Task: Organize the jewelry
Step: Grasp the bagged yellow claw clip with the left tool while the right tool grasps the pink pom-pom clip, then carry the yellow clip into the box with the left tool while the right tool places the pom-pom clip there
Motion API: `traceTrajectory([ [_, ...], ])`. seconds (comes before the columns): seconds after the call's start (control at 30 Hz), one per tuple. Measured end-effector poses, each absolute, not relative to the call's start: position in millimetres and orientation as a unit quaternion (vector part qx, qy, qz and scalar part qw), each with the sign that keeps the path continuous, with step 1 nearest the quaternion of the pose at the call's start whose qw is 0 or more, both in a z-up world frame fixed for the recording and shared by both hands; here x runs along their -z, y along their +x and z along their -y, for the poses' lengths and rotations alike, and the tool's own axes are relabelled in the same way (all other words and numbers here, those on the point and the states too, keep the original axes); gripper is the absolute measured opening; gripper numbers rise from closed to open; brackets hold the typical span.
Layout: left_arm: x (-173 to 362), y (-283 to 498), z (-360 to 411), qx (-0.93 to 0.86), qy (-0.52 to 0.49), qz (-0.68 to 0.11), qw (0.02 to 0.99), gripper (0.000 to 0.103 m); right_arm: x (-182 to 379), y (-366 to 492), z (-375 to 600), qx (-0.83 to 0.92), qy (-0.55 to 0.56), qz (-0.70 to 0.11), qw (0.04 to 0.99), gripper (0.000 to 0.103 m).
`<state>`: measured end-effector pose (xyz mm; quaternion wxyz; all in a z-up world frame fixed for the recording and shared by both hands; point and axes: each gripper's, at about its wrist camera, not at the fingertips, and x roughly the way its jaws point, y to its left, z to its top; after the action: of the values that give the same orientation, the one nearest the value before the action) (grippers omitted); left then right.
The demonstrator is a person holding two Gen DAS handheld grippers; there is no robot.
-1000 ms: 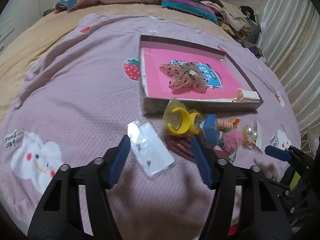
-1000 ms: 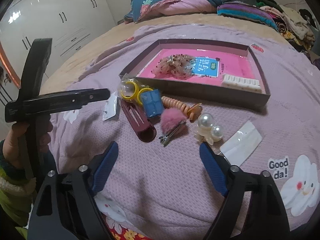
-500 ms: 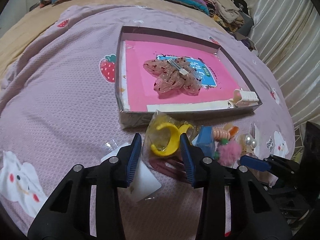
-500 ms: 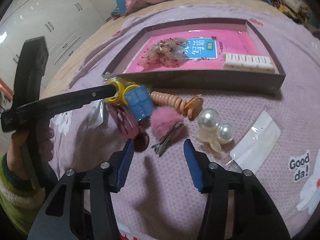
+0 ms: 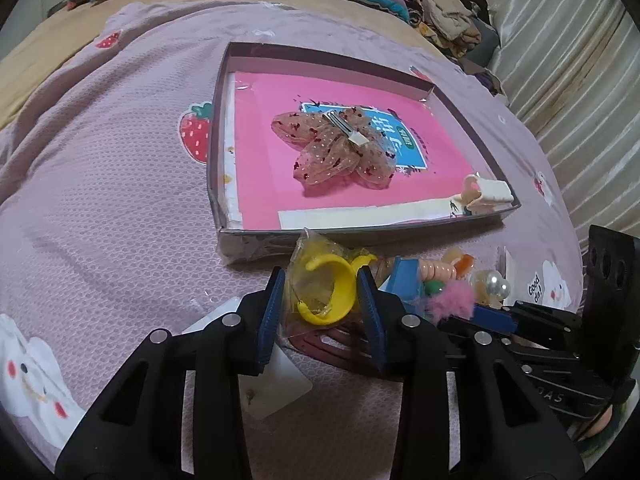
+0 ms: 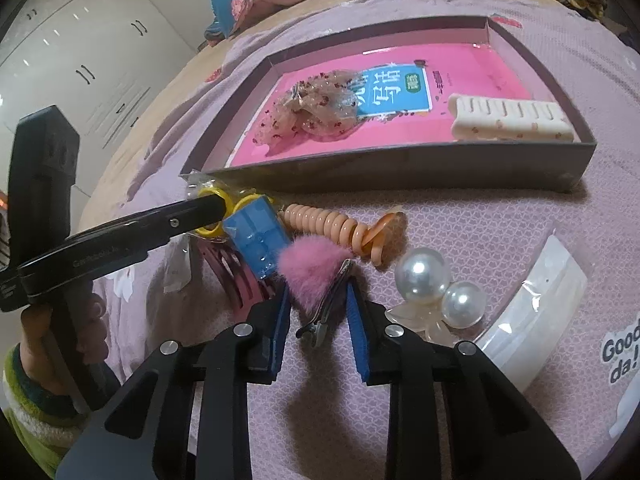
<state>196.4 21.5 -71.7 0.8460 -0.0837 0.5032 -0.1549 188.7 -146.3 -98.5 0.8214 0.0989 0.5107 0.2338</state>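
Note:
A yellow clip in a clear bag [image 5: 328,292] lies just in front of the pink-lined box [image 5: 218,184]. My left gripper [image 5: 322,300] has its closing jaws on either side of it, pads against the bag. In the right wrist view, the pink pompom clip [image 6: 316,268] sits between the pads of my right gripper [image 6: 318,312], which is shut on it. Inside the box [image 6: 400,172] lie a sheer spotted bow [image 6: 316,108] and a white claw clip [image 6: 508,120].
On the purple bedspread in front of the box lie a blue clip [image 6: 258,236], a peach coil tie [image 6: 328,224], a pearl clip [image 6: 424,276], a maroon clip [image 6: 236,276] and a white packet [image 6: 532,304]. Another clear packet [image 5: 276,384] lies under my left gripper. Folded clothes are piled beyond.
Both grippers came forward and down onto the pile and their jaws narrowed, the left around the bagged yellow clip, the right around the pink pompom clip.

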Motion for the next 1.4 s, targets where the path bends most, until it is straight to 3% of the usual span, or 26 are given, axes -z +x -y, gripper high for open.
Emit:
traceTrajectory([
  [0.13,71,196,-19,0.157,-0.083,-0.503,0.846,0.025,90,181,153,-0.235,0.088,-0.497,0.83,0.026],
  [0.2,69,194,-18,0.156,-0.083,-0.499,0.848,0.016,86,177,156,-0.235,0.079,-0.489,0.836,0.026],
  [0.53,49,177,-11,0.16,-0.072,-0.479,0.86,0.01,58,159,176,-0.232,0.054,-0.446,0.863,0.026],
  [0.67,36,168,-10,0.162,-0.075,-0.468,0.866,0.002,47,155,183,-0.23,0.046,-0.428,0.872,0.026],
  [1.4,-38,165,6,0.156,-0.053,-0.409,0.898,0.002,9,145,235,-0.206,0.067,-0.373,0.902,0.026],
])
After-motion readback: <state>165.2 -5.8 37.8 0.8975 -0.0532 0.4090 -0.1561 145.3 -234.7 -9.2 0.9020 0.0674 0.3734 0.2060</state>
